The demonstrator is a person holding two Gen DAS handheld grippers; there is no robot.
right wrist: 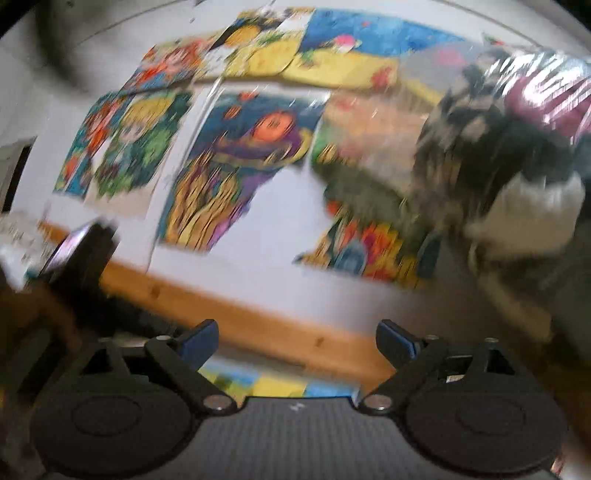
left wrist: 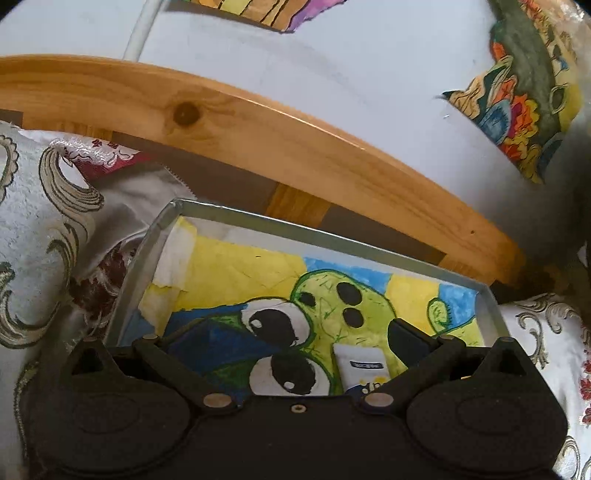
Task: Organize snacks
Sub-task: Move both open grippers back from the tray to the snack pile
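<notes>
Your left gripper point(left wrist: 295, 338) hangs low over a shallow grey metal tray point(left wrist: 332, 236) whose floor is lined with a hand-painted paper sheet point(left wrist: 236, 269) in yellow, blue and green, showing a cartoon creature with big black-and-white eyes. Its jaws stand wide apart with nothing held between them. A small white snack packet with a dark label strip point(left wrist: 364, 367) lies on the painted lining inside the tray, near its close edge, just beside your right-hand finger point(left wrist: 408, 341) of that gripper; whether the two touch cannot be told. The tray rests on a pale brocade cloth with grey scroll patterns and red flowers point(left wrist: 40, 229), which spreads to both sides of it. Behind the tray runs a curved pine wood rail with a dark knot point(left wrist: 229, 122), and past that a white wall point(left wrist: 332, 74) carrying colourful painted pictures point(left wrist: 524, 96), with a white pole point(left wrist: 142, 31) at upper left.

Your right gripper point(right wrist: 297, 341) is raised and pointed at the same white wall, and its view is heavily blurred. Its blue-padded fingers point(right wrist: 199, 341) are spread wide and grip nothing. Between them a strip of the painted tray lining shows low down. Several bright paintings point(right wrist: 236, 162) cover the wall above the wood rail. A crinkled shiny foil snack bag with purple and dark patches point(right wrist: 517, 122) sits at upper right, too smeared to tell what supports it.
</notes>
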